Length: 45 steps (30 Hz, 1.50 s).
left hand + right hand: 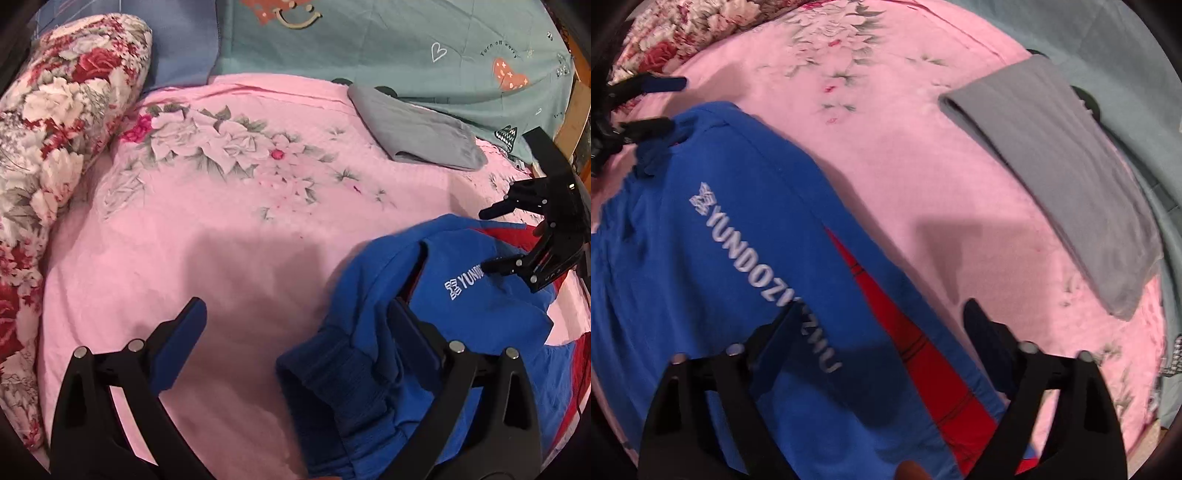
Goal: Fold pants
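Blue pants (713,266) with red side stripe, white lettering, lie bunched on bed.

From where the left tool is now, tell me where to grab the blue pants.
Take the ribbed cuff of the blue pants, coming from the left tool's own side. It bunches up thick off the pink sheet, right between the open fingers, so probably little repositioning.

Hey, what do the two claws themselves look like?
Both match: the left claw and right claw have black plastic frames shaped like forked arms, silver round pins at the joints, and flat blue finger pads. No cables or sleeves visible.
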Motion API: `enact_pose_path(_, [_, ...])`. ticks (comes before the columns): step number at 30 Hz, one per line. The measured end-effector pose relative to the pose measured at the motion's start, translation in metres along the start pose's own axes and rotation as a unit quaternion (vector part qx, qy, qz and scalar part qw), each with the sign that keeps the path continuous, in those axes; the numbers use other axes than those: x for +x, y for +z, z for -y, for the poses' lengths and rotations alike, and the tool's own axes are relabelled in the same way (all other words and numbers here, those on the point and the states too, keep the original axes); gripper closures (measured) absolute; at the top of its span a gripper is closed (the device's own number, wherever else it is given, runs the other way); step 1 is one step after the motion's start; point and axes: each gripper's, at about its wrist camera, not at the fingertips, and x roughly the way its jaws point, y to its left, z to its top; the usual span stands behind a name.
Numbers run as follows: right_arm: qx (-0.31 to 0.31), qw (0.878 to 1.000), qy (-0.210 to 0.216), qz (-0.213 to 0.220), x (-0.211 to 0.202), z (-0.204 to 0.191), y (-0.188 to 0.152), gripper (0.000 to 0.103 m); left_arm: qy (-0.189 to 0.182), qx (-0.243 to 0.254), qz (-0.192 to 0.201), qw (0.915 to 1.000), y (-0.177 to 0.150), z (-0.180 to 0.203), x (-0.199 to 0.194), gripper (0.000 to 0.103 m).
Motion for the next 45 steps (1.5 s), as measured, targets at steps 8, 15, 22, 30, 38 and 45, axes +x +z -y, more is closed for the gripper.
enact_pose_path(8, [-0.038, 0.996, -0.06, 0.047, -0.035, -0.036, -0.012, 0.097, -0.058, 0.064, 0.005, 0.9963, -0.003, 0.026, 0.002, 0.081])
enact_pose_path(15, [-0.051, 0.984, -0.114, 0.127, -0.11, -0.077, -0.05, 0.097, -0.037, 0.113, 0.068, 0.9906, 0.004, 0.049, -0.053, 0.083])
enact_pose_path(22, [-0.102, 0.965, -0.144, 0.195, -0.168, -0.164, -0.133, 0.097, -0.022, 0.218, 0.125, 0.9677, -0.051, 0.078, -0.145, 0.088])
enact_pose_path(30, [-0.162, 0.967, -0.126, 0.151, -0.108, -0.261, -0.204, 0.097, -0.025, 0.326, 0.044, 0.9439, -0.164, 0.101, -0.157, 0.09])
enact_pose_path(38, [-0.111, 0.979, -0.096, 0.141, -0.092, -0.27, -0.215, 0.077, -0.021, 0.306, -0.017, 0.9516, -0.208, 0.086, -0.145, 0.084])
enact_pose_path(45, [0.049, 0.969, 0.003, 0.242, -0.171, -0.217, -0.248, 0.059, -0.034, 0.3, 0.094, 0.9486, -0.184, 0.14, -0.227, 0.037])
